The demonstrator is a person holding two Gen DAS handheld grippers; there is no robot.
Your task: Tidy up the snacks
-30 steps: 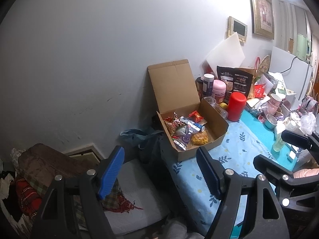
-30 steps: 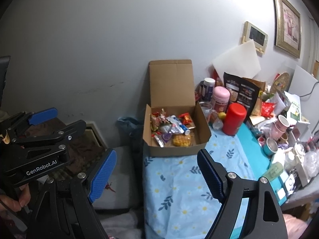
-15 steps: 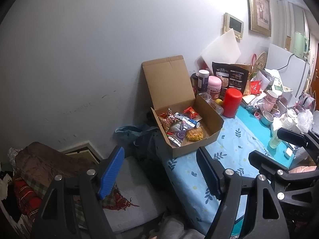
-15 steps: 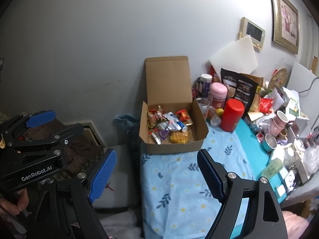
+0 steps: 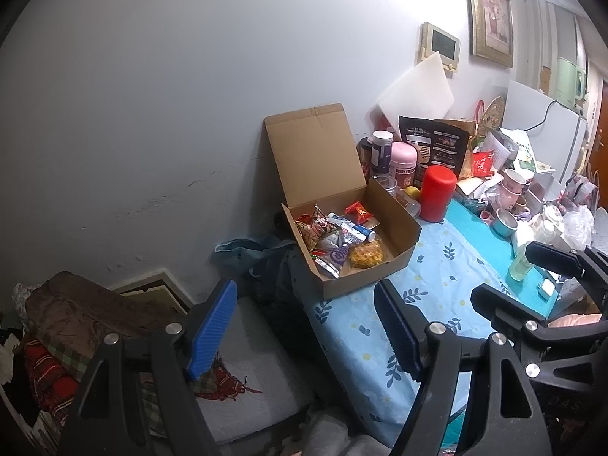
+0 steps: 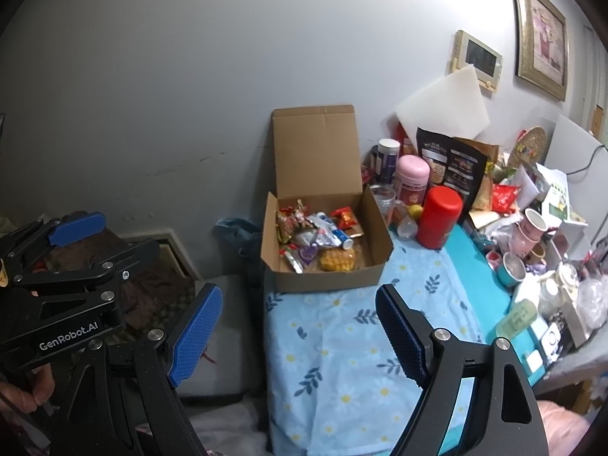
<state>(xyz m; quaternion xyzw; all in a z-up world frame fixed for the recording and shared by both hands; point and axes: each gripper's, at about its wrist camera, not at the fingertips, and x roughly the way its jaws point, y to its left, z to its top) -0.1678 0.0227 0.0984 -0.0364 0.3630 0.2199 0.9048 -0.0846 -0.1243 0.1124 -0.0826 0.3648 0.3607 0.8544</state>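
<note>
A lived-in home: framed picture [image 6: 541, 34], cluttered table [image 6: 342, 345], mugs [image 6: 530, 230].

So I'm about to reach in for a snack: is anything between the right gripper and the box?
Nothing visible: only bare floral tablecloth lies between the right gripper and the open cardboard box.

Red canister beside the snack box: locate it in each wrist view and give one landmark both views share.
Left wrist view: the red canister stands right of centre, just right of the open cardboard box, on the blue tablecloth.
Right wrist view: the red canister stands right of centre, again right of the box.
Shared landmark: the pink jar just behind the canister.
</note>
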